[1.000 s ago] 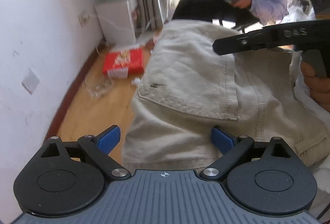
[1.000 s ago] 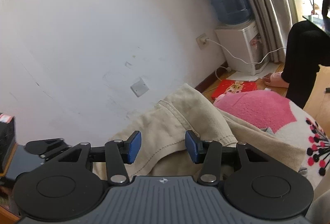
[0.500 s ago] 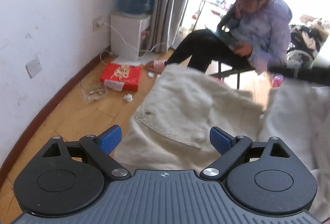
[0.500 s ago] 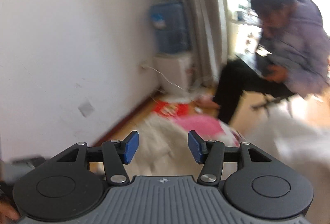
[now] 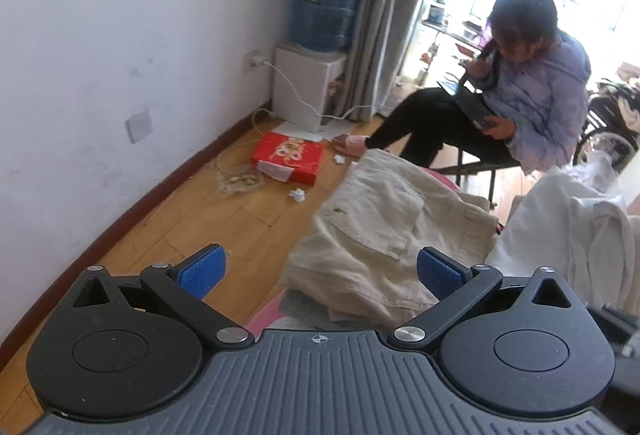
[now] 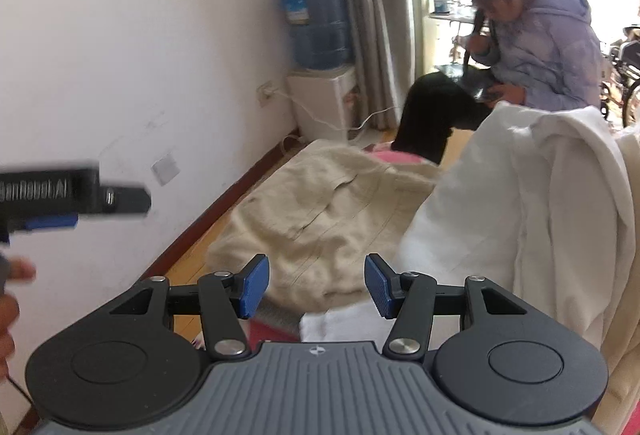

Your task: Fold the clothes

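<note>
Both claws [image 5: 320,271] [image 6: 316,285] agape above trousers [image 5: 384,231]

The trousers [image 5: 384,231] at frame centre are beige woven cloth, matt, with stitched seams. The white garment [image 6: 532,203] at right is soft, smooth cloth. The floor [image 5: 208,219] is glossy wood. The left gripper [image 5: 320,271] is matt black plastic with ribbed blue pads [image 5: 202,271] and shiny metal rivets [image 5: 231,335].
</note>
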Demonstrator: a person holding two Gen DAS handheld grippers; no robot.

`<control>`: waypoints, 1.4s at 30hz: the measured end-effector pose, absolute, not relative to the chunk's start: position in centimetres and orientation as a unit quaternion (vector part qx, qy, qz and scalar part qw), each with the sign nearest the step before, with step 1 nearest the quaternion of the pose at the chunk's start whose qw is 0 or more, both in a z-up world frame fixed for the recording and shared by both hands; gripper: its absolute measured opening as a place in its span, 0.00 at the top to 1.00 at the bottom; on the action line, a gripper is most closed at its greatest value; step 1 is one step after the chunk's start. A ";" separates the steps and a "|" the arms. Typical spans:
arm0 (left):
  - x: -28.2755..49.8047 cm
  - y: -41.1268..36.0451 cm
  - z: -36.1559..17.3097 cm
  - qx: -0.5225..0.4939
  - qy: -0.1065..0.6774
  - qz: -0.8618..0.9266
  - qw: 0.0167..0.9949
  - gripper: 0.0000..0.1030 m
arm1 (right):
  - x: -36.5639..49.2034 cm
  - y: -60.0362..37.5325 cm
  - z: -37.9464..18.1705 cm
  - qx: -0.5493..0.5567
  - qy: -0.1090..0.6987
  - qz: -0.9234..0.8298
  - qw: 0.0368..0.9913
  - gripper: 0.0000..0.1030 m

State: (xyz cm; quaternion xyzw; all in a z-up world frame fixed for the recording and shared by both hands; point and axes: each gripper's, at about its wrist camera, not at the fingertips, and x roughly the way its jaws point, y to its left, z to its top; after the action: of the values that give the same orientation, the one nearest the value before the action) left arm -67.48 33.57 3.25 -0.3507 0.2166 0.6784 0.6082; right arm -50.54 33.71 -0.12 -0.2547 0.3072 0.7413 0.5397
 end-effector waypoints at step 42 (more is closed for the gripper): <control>-65.6 30.3 4.6 -0.322 0.243 0.664 0.630 0.00 | -52.7 33.4 -1.5 -0.256 0.323 0.696 0.588 0.60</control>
State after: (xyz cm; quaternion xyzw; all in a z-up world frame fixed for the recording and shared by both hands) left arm -65.59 30.28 4.63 -0.3221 0.2428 0.6637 0.6299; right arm -52.73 33.39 -1.51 -0.2565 0.3227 0.6960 0.5879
